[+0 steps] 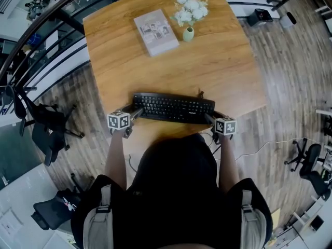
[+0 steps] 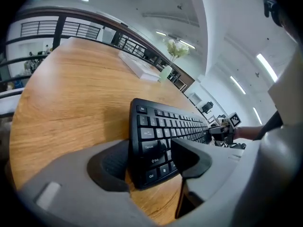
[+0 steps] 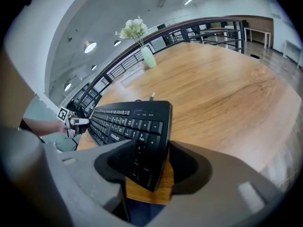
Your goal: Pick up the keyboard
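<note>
While the left gripper [image 1: 136, 111] at nine o'clock and right gripper [image 1: 209, 118] at three sit around the flat black keyboard [image 1: 173, 108], jaws apart, I think squeezing comes next.

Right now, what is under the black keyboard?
The wooden table, which shows on every side of the keyboard. Anything lying directly beneath it is covered by the keyboard itself.

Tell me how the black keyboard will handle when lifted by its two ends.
Probably stiff: the keyboard is a long, flat slab, so it should hardly sag. It is likely light for its size, being thin. The cable at its back edge may tug as it rises.
</note>
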Motion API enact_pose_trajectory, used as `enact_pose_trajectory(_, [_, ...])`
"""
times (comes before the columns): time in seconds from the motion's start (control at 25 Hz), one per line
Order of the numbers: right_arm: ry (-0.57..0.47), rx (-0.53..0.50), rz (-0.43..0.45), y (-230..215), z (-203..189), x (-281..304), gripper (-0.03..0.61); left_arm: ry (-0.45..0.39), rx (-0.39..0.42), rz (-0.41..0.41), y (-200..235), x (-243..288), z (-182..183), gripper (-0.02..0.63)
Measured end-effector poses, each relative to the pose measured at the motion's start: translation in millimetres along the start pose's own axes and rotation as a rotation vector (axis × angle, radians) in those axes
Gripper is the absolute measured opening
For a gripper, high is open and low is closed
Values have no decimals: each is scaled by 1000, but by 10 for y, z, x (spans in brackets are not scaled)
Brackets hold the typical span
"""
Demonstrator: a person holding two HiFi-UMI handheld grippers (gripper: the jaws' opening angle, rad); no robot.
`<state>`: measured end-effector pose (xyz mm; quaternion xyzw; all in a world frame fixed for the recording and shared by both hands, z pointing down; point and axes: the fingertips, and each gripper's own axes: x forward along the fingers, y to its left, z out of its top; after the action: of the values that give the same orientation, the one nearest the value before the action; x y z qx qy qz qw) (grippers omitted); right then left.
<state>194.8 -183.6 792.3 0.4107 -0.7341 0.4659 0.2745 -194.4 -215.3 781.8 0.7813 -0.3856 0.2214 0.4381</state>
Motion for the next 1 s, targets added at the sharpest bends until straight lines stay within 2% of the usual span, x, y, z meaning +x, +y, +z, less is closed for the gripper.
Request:
enact_pose_trajectory(0.16, [-36,26,-9,22,32,-15,215,-24,10,57,38,1,-3,275])
enact_pose_trajectory(0.4, [-43,20,-13,-18,4,13,207,-9,44,92,38,17,-2,273])
enact_pose_trajectory(1.0, [-47,3,-22,-35,30,-55,206,-12,19,112,-22,-10,-101,264])
